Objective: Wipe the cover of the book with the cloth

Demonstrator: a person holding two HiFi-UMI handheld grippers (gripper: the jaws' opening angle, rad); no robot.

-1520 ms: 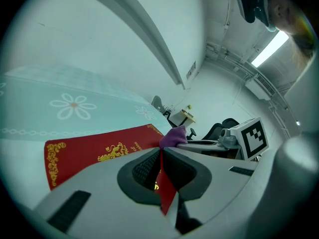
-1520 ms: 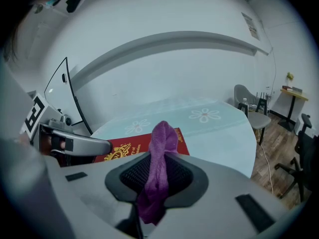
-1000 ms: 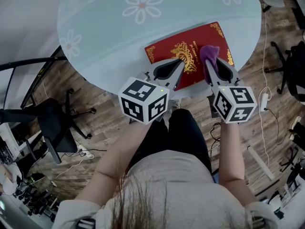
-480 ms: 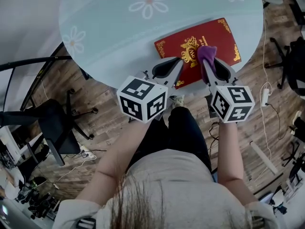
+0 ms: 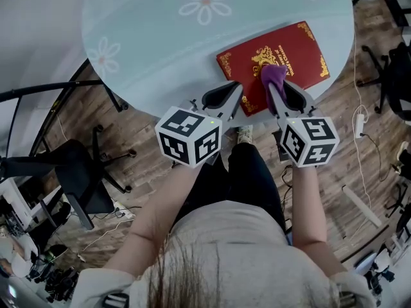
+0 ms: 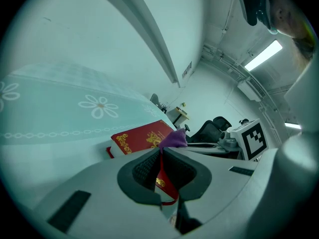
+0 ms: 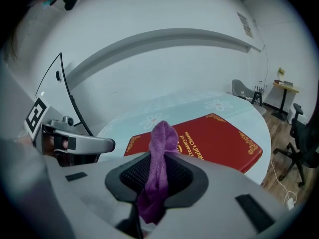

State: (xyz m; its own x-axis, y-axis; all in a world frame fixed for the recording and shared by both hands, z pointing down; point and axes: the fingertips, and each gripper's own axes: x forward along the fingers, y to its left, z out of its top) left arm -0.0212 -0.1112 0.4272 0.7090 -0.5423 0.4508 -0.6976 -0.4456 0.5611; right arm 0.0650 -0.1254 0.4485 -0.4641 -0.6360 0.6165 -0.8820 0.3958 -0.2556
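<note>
I see the round counter (image 5: 160,50) carrying the red book (image 5: 298,43) near its right edge, closest to me. My left tool (image 5: 240,94) is clamped on the book's near corner. My right tool (image 5: 272,90) is closed on 1 purple cloth (image 5: 274,76), whose bunched end touches the cover.

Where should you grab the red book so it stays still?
Grab the book by its near edge, coming from the person's side. It lies flat on the table, so only an edge fits between jaws. The left gripper pinches there, leaving the cover free for the cloth.
</note>
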